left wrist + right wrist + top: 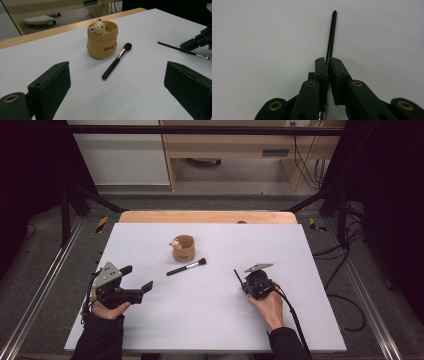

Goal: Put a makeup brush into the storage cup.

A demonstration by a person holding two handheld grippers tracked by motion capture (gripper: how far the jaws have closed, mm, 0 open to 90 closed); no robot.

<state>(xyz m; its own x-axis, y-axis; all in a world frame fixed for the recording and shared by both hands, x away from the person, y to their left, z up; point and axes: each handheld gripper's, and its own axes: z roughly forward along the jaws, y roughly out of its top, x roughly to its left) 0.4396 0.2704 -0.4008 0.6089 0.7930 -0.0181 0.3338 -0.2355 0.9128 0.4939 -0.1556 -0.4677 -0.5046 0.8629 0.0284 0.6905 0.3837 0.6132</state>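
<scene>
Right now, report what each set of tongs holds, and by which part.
The right tongs are shut on a thin black brush, clamped partway along its handle. The left tongs stand open, holding nothing.

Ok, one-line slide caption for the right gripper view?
Right gripper with jaws shut on a thin black brush, its handle pointing away over the white table.

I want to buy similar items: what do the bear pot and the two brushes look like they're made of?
Bear pot: likely glazed ceramic shaped like a tan sack, judging by its smooth moulded folds. Thick brush: glossy black handle, shiny metal collar, dark soft bristles. Thin brush, clamped in the right hand-held gripper: slim black handle, plastic or lacquered wood.
</scene>
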